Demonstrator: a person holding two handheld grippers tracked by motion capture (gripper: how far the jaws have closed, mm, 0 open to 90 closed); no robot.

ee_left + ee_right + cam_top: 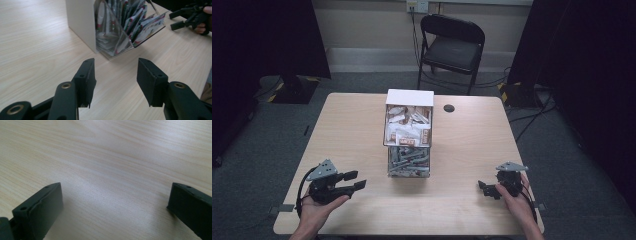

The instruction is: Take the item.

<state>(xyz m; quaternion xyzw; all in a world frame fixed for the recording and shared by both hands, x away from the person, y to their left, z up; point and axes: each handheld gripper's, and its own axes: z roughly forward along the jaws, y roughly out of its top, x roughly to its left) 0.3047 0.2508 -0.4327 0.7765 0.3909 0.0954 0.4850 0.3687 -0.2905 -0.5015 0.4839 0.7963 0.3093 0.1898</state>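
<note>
One packet box [409,132] mid-tabletop [472,150], two grippers near it.
Left gripper [353,181] and right gripper [484,189] flank the box, both released, holding nothing.

A clear box [408,131] of packets stands mid-bench [472,150]; behind the bench, a black folding chair [451,47]; a dark grommet [449,108] sits right of the box.

Dim room edges, evenly lit table [362,125], soft glare patch ahead of right gripper [115,202] fingers, slight blur.
</note>
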